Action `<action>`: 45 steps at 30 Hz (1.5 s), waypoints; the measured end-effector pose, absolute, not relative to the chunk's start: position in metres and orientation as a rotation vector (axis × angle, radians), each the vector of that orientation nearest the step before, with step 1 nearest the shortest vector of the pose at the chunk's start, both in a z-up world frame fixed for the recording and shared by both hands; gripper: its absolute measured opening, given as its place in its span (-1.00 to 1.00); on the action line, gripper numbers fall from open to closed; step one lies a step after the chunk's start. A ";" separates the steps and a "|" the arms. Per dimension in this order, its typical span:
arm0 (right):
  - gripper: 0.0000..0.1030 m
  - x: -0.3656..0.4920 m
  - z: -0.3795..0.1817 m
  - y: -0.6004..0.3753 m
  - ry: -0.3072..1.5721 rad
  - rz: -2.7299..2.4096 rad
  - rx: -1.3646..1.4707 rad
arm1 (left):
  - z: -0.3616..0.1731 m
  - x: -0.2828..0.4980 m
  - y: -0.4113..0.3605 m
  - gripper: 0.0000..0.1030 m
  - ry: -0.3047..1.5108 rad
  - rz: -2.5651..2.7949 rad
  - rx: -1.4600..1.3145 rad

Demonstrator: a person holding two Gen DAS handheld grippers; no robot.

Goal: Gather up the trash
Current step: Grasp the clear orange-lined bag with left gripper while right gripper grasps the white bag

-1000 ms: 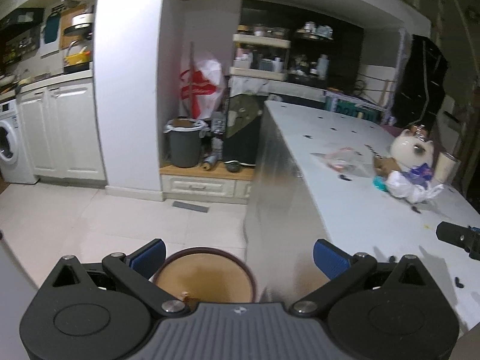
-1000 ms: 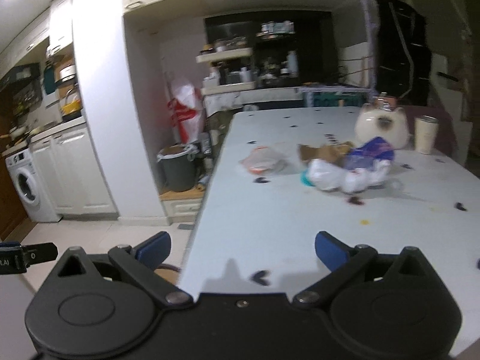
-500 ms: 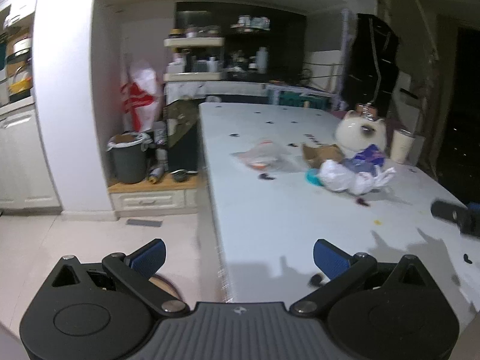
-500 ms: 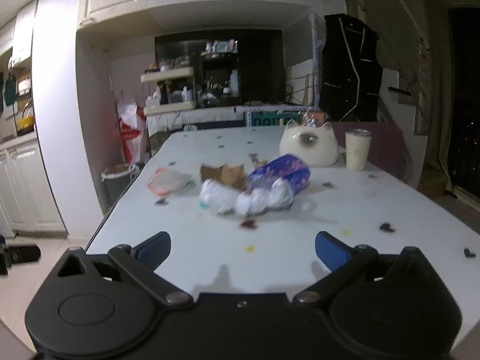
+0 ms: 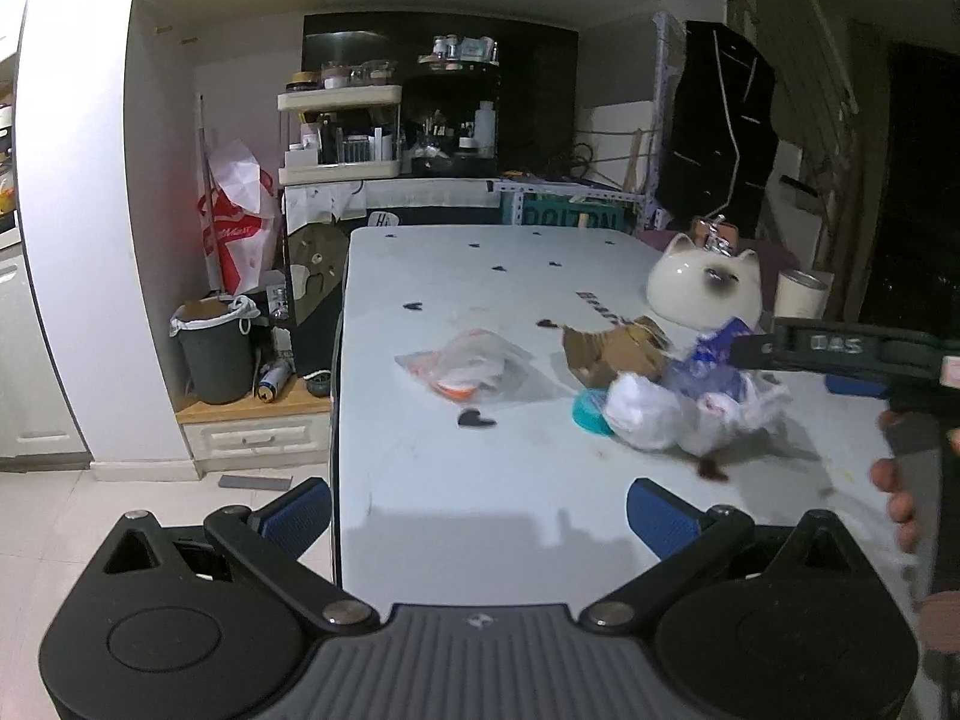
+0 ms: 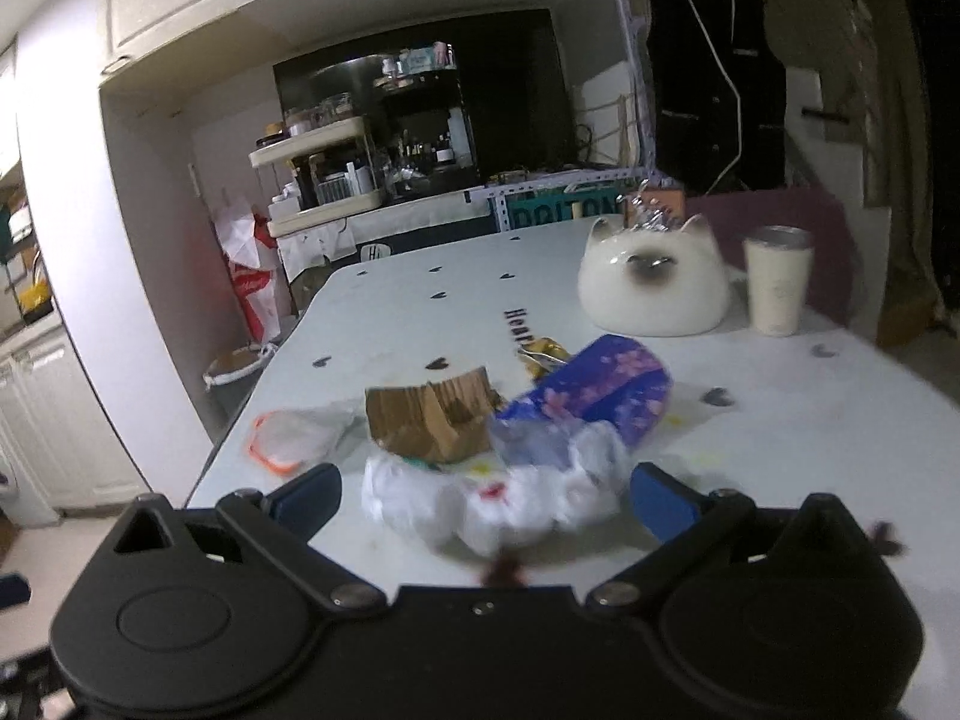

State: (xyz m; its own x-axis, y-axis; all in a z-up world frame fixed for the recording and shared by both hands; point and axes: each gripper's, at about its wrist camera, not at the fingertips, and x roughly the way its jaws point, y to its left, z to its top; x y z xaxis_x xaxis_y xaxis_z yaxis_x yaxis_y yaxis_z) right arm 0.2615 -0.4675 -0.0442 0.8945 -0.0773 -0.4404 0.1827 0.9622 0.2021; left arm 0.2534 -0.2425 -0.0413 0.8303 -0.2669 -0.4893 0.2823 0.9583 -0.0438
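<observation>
White trash wad (image 6: 492, 498) between parted fingers (image 6: 660, 501)

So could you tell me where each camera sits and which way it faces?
Left wrist: on the left gripper, low at the table's near edge, facing the trash pile and shelves; the right gripper and fingers show at right.
Right wrist: on the right gripper, close over the white bag.
Shared: cardboard, cat jar.

White table (image 6: 780, 438) with black heart print; purple floral wrapper (image 6: 600, 390); white crumpled bag (image 6: 498, 498); brown cardboard (image 6: 432, 414) at 10 o'clock of it; cream cup (image 6: 777, 279).
</observation>
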 end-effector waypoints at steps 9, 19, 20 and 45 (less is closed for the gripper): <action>1.00 0.316 -0.081 -0.485 0.320 -0.223 0.399 | -0.045 0.322 -0.243 1.00 0.496 -0.309 0.038; 0.67 0.321 -0.099 -0.518 0.426 -0.251 0.402 | -0.067 0.403 -0.268 0.42 0.487 -0.351 0.121; 0.57 0.321 -0.101 -0.521 0.438 -0.248 0.406 | -0.070 0.410 -0.272 0.32 0.489 -0.350 0.130; 0.16 0.306 -0.099 -0.497 0.623 0.004 0.366 | -0.084 0.418 -0.265 -0.91 0.498 -0.326 0.201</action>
